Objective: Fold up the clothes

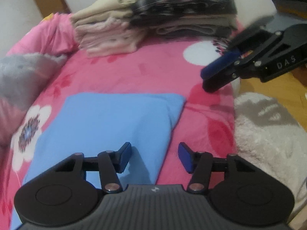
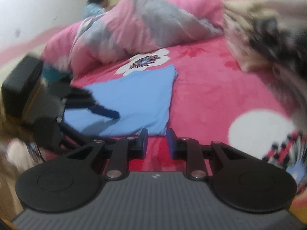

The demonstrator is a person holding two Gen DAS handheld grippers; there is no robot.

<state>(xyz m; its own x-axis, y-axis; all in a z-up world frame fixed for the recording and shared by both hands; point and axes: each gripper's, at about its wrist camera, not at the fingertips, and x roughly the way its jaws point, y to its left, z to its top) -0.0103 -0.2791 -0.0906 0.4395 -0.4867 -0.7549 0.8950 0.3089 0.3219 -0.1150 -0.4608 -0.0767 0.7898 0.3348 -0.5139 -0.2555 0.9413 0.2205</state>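
1. My left jaws (image 1: 155,158) stand half apart with nothing between them, hovering over the near edge of the folded blue garment (image 1: 107,126); no pad presses on the cloth.
2. My right jaws (image 2: 157,143) are narrowed to a slim gap, and I see only the red of the bedspread through it — they grasp nothing. In the left wrist view the same gripper hangs off to the right, above the bedspread and clear of the garment.
3. The blue garment lies flat on the pink floral bedspread (image 1: 153,71), already folded into a neat rectangle, its far corner pointing toward the stack of folded clothes (image 1: 134,26) at the back of the bed. Garment and stack are well apart.
4. I judge the folding of this piece to be done, or nearly so — the step in hand looks like picking it up to move it to the stack, or giving it one last fold.
5. Next I would need both jaws at the near edge, sliding under all the layers together so the fold does not spill open when lifted.
6. Both views are blurred, so fine creases are beyond me.
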